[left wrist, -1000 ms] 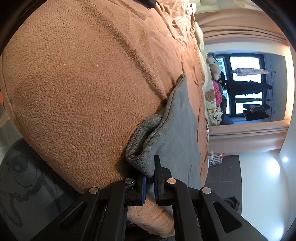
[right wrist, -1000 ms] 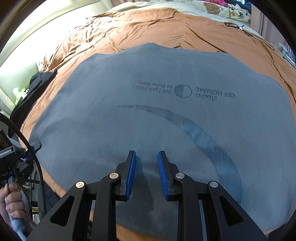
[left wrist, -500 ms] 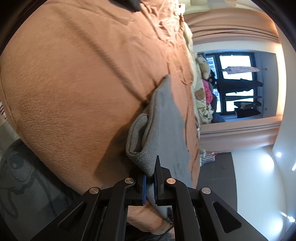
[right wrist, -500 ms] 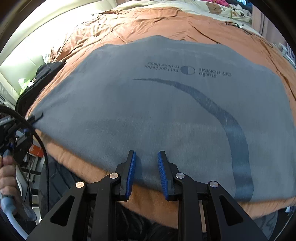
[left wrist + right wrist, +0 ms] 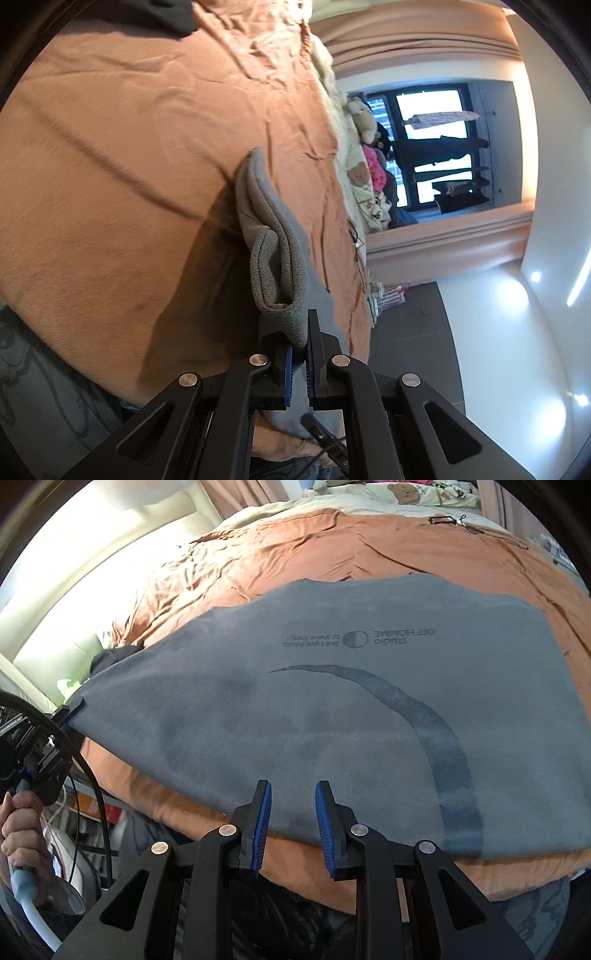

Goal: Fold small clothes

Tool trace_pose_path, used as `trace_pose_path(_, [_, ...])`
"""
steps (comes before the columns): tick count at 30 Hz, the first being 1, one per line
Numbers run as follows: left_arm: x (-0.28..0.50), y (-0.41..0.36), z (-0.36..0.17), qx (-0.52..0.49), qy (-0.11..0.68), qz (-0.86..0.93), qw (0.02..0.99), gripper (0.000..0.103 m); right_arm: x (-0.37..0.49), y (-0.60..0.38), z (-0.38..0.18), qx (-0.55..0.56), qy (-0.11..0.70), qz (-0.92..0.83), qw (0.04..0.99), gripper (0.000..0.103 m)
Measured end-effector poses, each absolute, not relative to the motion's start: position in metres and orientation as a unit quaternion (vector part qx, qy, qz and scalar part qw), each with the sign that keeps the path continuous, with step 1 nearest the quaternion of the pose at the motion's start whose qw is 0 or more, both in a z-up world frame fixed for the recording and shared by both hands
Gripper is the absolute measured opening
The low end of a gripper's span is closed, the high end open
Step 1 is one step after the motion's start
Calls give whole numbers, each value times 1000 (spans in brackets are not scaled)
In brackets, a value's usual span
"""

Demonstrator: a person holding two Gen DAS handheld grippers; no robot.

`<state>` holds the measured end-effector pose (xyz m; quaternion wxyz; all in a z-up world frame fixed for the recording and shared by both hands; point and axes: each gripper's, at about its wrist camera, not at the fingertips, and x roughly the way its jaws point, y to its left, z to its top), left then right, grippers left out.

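Note:
A grey cloth point(image 5: 332, 716) with dark printed lettering and a curved dark stripe lies spread on the orange blanket point(image 5: 295, 554) of a bed. My left gripper point(image 5: 299, 343) is shut on the cloth's corner point(image 5: 277, 266), which stands up folded above the blanket. In the right wrist view the left gripper point(image 5: 66, 712) shows at the cloth's left corner, lifting it. My right gripper point(image 5: 291, 812) is open and empty, its blue pads just over the cloth's near edge.
The bed's near edge drops off below the cloth point(image 5: 369, 867). Soft toys and pale bedding point(image 5: 365, 173) lie at the bed's far side by a dark window point(image 5: 443, 147). A black item point(image 5: 114, 657) lies at the bed's left edge.
The left gripper has lifted the cloth corner higher off the blanket. The right gripper has drawn back from over the cloth's middle to its near edge, staying open.

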<state>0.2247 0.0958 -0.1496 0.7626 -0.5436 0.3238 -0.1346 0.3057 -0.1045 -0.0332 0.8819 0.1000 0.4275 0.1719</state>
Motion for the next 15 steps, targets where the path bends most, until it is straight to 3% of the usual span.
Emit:
trace_pose_path(11, [241,75,-108,-509,322,-152,784,5,310,-117,-66,133,445,180,867,22])
trace_pose_path(15, [251,59,-96,-494,326,-168,789,5,302,-122,-74,150,442,205,860,15])
